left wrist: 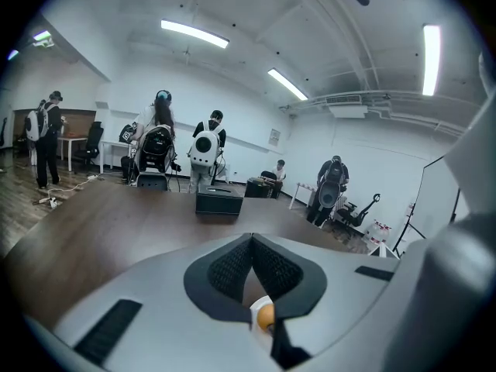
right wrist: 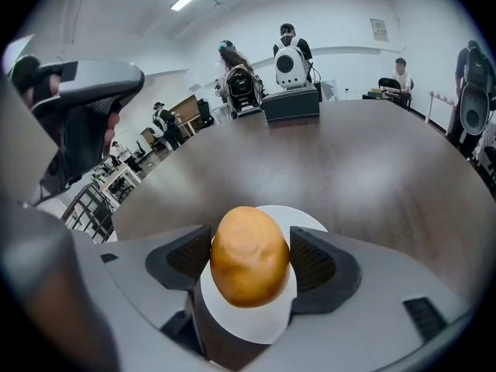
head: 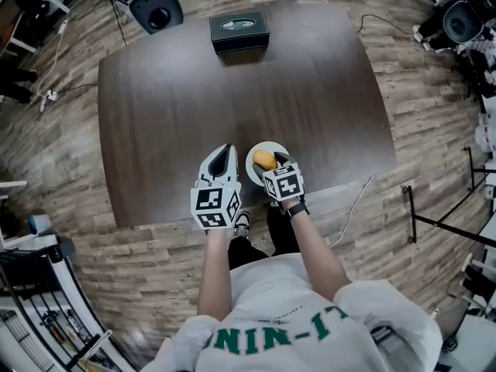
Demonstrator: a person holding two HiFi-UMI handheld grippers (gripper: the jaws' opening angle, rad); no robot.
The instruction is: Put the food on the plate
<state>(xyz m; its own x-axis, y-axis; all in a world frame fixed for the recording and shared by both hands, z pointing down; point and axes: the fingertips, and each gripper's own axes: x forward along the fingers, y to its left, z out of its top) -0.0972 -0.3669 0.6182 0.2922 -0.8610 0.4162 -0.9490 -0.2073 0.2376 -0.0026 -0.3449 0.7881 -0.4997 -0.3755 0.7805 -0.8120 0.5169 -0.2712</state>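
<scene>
Golden-brown food (right wrist: 249, 263) sits clamped in right tool (right wrist: 250, 248), above white plate (right wrist: 248, 324).

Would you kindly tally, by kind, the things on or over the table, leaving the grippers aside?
Food item: 1
White plate: 1
Black box: 1
Total: 3

Dark table (head: 194, 91), black box (head: 239, 29) at its far edge; people (left wrist: 159, 122) standing beyond
</scene>
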